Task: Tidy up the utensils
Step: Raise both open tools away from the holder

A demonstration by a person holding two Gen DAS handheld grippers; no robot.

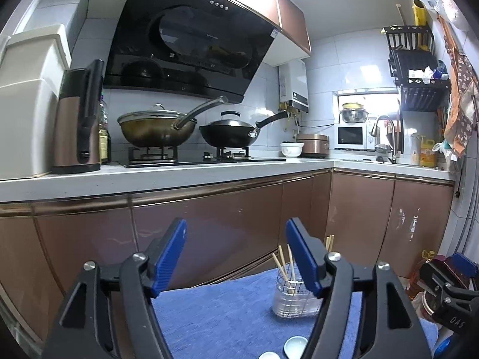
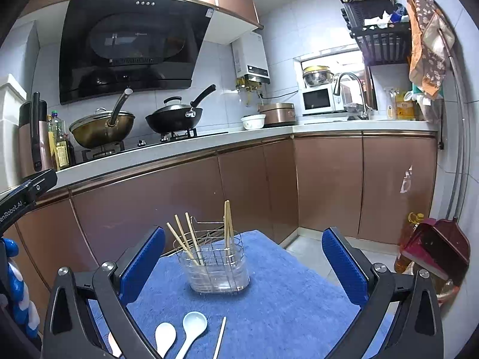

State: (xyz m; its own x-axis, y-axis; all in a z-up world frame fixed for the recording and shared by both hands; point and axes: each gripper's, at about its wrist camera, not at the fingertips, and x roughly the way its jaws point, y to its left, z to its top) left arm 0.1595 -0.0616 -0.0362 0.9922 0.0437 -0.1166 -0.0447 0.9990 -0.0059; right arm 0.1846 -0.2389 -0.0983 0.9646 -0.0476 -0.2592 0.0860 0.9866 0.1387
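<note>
Both tongs [image 1: 236,257] [image 2: 244,269] spread, empty; spoons [image 2: 191,329] on towel [image 2: 284,299]; chopsticks [image 2: 185,239] in holder [image 2: 215,269].

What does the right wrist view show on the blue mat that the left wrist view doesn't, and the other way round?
Right wrist only: both white spoons whole and a loose chopstick on the mat. Left wrist only: the right tongs at the frame's right edge. Both: the wire utensil holder with upright chopsticks, the blue mat, and open, empty tongs; the left tongs sit in front.
</note>
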